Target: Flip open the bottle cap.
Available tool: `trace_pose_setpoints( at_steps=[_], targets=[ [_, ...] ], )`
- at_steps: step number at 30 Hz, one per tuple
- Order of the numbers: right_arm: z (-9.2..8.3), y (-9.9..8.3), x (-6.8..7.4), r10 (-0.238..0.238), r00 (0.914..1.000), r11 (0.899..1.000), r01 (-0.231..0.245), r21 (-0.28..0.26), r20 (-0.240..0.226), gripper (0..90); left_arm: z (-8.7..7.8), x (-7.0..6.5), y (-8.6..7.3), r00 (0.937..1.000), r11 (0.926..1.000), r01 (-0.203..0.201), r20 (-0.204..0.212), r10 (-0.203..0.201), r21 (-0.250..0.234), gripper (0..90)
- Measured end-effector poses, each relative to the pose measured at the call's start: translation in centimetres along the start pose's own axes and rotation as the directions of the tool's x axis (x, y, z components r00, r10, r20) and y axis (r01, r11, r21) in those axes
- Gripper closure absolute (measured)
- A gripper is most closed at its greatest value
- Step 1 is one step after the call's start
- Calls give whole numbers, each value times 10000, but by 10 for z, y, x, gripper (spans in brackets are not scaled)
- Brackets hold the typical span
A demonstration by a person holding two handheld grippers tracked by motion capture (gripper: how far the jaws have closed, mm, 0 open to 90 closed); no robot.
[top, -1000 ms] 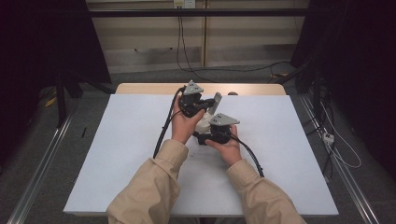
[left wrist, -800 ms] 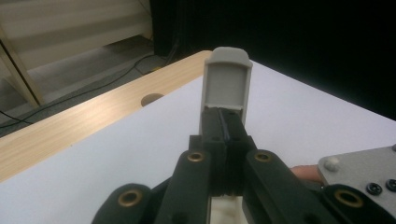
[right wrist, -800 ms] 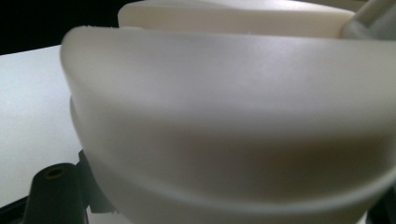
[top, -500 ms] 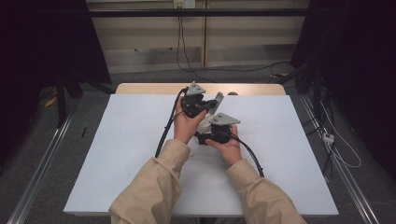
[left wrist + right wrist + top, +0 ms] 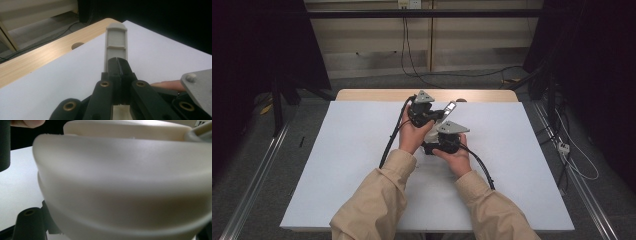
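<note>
- Two claws meet over the middle of the bench (image 5: 337, 165), toward its far edge, each carried in one of the person's hands.
- Left claw (image 5: 117, 62): its jaws are clenched flat on the near end of a grey plastic strip (image 5: 116, 42), which sticks straight out past the tips, pointing toward the far wooden edge of the bench.
- From above, the left claw (image 5: 432, 114) holds that strip (image 5: 450, 108) tilted up and off the surface, probably so the other hand can work on it freely.
- Right claw (image 5: 432, 148): its jaws are closed down, and a pale cream rounded part (image 5: 125, 182) sits right against its camera; whether the jaws actually pinch that part cannot be told.
- The cream part appears to belong with the grey strip, so the two claws seem to be steadying one object between them, just above the bench.
- Cables trail from both claws back toward the near edge.
</note>
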State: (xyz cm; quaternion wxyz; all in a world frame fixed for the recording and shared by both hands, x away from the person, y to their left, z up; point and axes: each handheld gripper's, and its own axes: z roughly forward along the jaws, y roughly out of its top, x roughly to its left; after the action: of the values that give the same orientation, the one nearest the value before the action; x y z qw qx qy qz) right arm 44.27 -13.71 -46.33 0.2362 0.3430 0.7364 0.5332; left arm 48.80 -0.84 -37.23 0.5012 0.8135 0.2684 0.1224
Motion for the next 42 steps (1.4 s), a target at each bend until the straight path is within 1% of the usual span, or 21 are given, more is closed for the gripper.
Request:
trace_pose_setpoints(
  at_steps=[2, 3, 7, 10, 13, 15, 16, 18, 19, 20, 22, 23, 25, 26, 28, 30, 31, 32, 35, 38, 42],
  targets=[
    [0, 0, 1, -60, 10000, 10000, 60, 21, 5, 188, 1, -1, -1, 10000, 10000, -45, 65, 44, 83, 900],
    [0, 0, 1, -69, 10000, 10000, 69, 27, 6, 189, 2, -2, -1, 9999, 9999, 85, 149, -87, 90, 900],
    [0, 0, 0, 4, 10000, 10000, -4, 18, -24, 188, 3, -4, 0, 10000, 9999, 40, 63, -41, 163, 900],
    [0, 0, 0, -29, 10000, 10000, 29, 35, -23, 186, 1, -3, -1, 9999, 9999, 104, 71, -105, 103, 900],
    [-1, 0, 1, -82, 9999, 9999, 83, 142, -76, 174, -5, -2, 0, 9995, 9994, 294, 159, -290, -208, 867],
    [-2, 0, -1, 185, 9998, 9994, -184, 310, -39, 116, -11, -1, 1, 9995, 9994, 258, 206, -253, -229, 840],
    [-3, 0, -1, 313, 9995, 9989, -311, 349, -45, 102, -14, -1, 1, 9995, 9995, 267, 196, -264, -178, 811],
    [-5, 0, -3, 318, 9995, 9983, -316, 488, -52, 85, -20, 1, 0, 9995, 9995, 260, 199, -256, -187, 764],
    [-6, 0, -3, 405, 9992, 9976, -402, 566, -56, 71, -24, 2, -2, 9992, 9991, 364, 154, -361, -210, 741],
    [-7, 0, -3, 486, 9987, 9968, -477, 637, -117, 66, -27, 3, -3, 9986, 9984, 501, 152, -497, -262, 687],
    [-11, 0, -2, 368, 9993, 9968, -363, 713, -53, 66, -34, 5, -7, 9983, 9981, 500, 326, -488, -374, 646],
    [-13, 0, -1, 285, 9996, 9967, -277, 765, -83, 63, -38, 5, -9, 9980, 9981, 559, 296, -552, -243, 609],
    [-17, 1, 0, 200, 9998, 9958, -199, 899, 0, 58, -45, 7, -14, 9978, 9980, 613, 252, -608, -180, 481],
    [-20, 1, 1, 181, 9998, 9955, -181, 925, 19, 58, -49, 7, -17, 9973, 9973, 702, 238, -697, -225, 460],
    [-26, -2, 0, 164, 9999, 9950, -158, 985, -56, 58, -57, 9, -23, 9969, 9965, 775, 122, -772, -301, 360],
    [-32, -4, 0, 169, 9999, 9927, -168, 1192, 0, 58, -65, 12, -29, 9969, 9964, 787, 25, -787, -316, 314],
    [-35, -5, -1, 279, 9996, 9916, -279, 1263, 16, 62, -68, 12, -33, 9963, 9958, 856, 1, -857, -334, 279],
    [-39, -6, -2, 370, 9993, 9926, -366, 1154, -15, 62, -72, 13, -36, 9966, 9959, 821, -76, -825, -385, 245],
    [-51, -6, -4, 342, 9994, 9930, -345, 1127, 42, 53, -81, 14, -45, 9969, 9964, 746, -213, -756, -407, 199],
    [-61, -7, -5, 415, 9991, 9929, -418, 1112, 47, 52, -88, 15, -54, 9974, 9978, 627, -335, -634, -213, 166],
    [-75, -10, -6, 352, 9993, 9923, -363, 1182, 111, 56, -98, 16, -70, 9976, 9985, 538, -429, -539, -33, 144]
  ],
)
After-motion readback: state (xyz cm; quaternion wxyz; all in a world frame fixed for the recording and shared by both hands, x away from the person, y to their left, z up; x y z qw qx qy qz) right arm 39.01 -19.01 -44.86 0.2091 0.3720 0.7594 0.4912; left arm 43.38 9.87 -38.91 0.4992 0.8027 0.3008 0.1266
